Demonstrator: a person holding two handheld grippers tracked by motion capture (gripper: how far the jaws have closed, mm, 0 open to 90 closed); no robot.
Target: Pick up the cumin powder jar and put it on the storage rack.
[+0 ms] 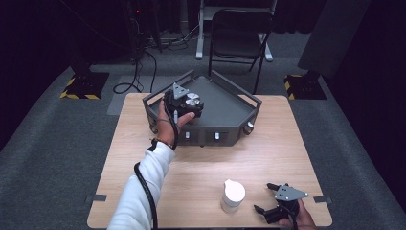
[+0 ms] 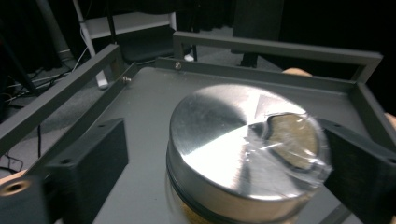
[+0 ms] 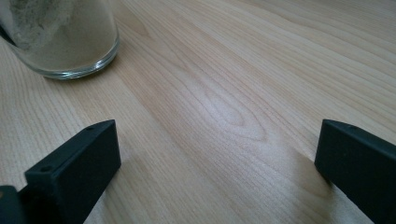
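Observation:
A jar with a shiny metal lid (image 1: 193, 100) stands inside the grey framed tray (image 1: 225, 108) at the back of the wooden table. My left gripper (image 1: 191, 106) reaches over the tray's near left wall and straddles this jar. In the left gripper view the lid (image 2: 224, 135), with a patch of clear film, sits between the black jaws; the left jaw stands clear of it and the right jaw is right at its edge. My right gripper (image 1: 265, 197) rests open near the table's front right. A white-topped glass jar (image 1: 233, 194) of pale powder (image 3: 65, 42) stands just left of it.
The tray's raised rails (image 2: 275, 46) enclose the jar on all sides. Bare wood (image 3: 224, 93) lies ahead of the right jaws. A folding chair (image 1: 239, 33) and floor cables (image 1: 129, 81) lie behind the table.

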